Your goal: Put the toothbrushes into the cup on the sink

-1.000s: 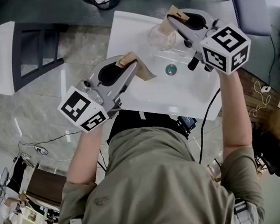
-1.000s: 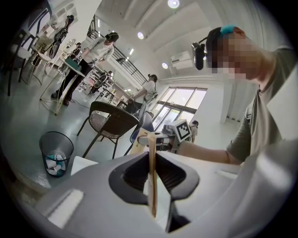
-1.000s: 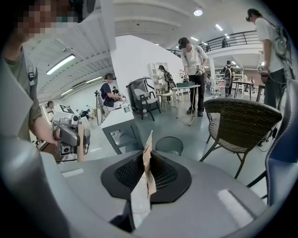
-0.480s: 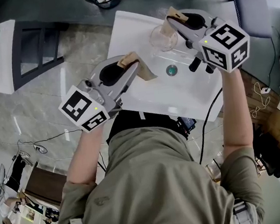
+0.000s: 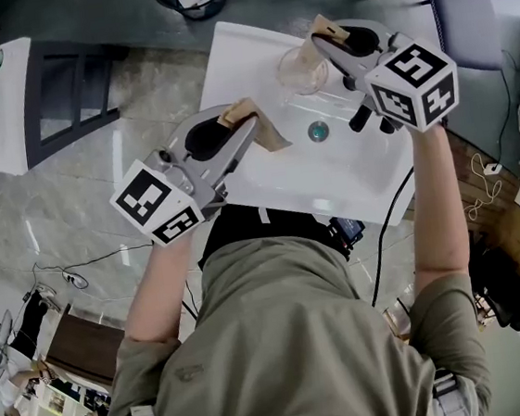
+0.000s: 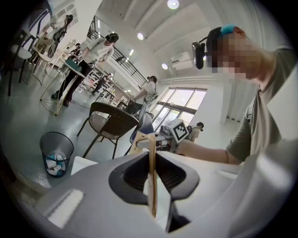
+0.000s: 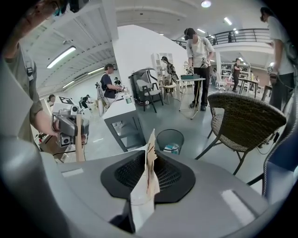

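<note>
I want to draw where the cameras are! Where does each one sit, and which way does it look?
Head view: on the person's head, looking steeply down at the sink, cup, left tool and right tool; both forearms and the shirt show.
Left gripper view: on the left tool, looking along its jaws toward the right tool; an arm and shoulder show.
Right gripper view: on the right tool, facing the bin; a sleeve shows.
All three show the bin.
</note>
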Demonstrator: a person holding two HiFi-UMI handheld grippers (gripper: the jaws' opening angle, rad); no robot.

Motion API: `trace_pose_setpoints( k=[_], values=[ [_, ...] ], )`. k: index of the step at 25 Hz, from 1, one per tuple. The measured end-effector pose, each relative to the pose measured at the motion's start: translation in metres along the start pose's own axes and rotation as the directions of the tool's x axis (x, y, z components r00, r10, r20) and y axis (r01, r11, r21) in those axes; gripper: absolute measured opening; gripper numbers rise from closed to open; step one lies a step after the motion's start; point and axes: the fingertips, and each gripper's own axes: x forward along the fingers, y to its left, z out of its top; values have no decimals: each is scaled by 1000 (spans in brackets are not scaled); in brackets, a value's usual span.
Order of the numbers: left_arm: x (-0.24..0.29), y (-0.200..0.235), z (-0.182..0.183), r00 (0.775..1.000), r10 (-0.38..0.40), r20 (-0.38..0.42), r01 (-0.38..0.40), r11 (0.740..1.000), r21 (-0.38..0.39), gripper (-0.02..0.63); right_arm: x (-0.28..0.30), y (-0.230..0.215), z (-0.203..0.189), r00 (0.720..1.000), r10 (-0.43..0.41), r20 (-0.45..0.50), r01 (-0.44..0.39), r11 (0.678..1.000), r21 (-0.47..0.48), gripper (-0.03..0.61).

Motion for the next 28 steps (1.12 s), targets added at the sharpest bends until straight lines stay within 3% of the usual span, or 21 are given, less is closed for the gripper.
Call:
trace_pose_setpoints(
  k=[16,28],
  values=[
    [-6,-10,4,1000,-1,2,1,1000,23,48,-18,-12,-2,997,-72,22,71,997,31,80],
    [-4,-30,8,1000,-6,3,5,998,58,48,-47,-9,0,991,-97,90,92,994,53,81]
  ],
)
